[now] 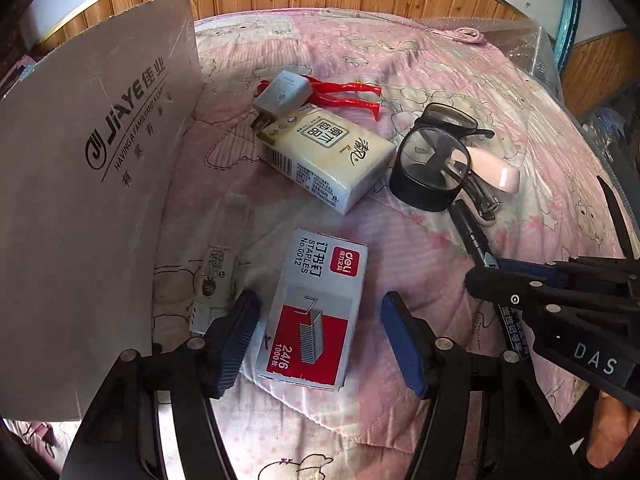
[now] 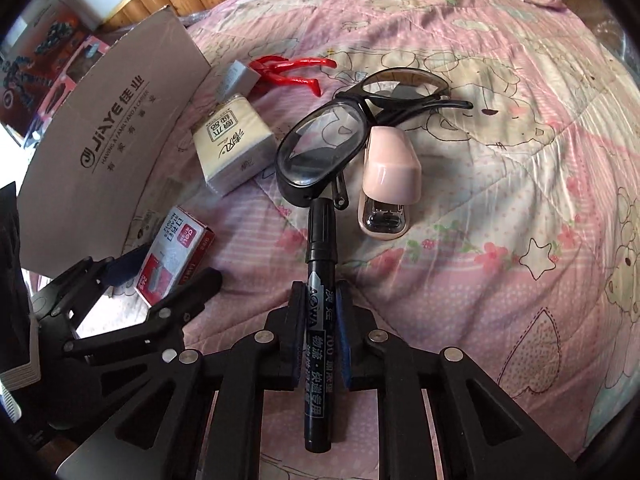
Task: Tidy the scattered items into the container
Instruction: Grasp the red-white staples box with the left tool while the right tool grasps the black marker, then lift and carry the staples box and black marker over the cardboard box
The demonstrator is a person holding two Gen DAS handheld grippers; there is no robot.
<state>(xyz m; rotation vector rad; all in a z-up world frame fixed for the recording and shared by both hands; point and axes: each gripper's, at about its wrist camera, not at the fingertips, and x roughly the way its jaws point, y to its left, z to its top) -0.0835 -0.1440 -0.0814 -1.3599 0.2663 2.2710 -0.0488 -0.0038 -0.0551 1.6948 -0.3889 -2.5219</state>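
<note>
1. Right wrist view: the right gripper [image 2: 318, 326] pinches a black marker [image 2: 319, 320] mid-barrel, its capped end almost touching the black-framed glasses [image 2: 320, 148] on the pink quilt [image 2: 500, 160].
2. Left wrist view: the left gripper [image 1: 320, 340] has its fingers spread wide either side of the staple box [image 1: 316, 306], not touching it.
3. The cardboard container [image 1: 92, 184] stands at the left; only its flap shows, so I cannot tell where the opening lies.
4. Risk: swinging the marker forward could knock the glasses or the pink stapler [image 2: 388, 184] beside them.
5. Risk: the two grippers sit near each other and could collide on the way to the box.
6. Risk: the soft quilt may let the staple box tilt when squeezed.
</note>
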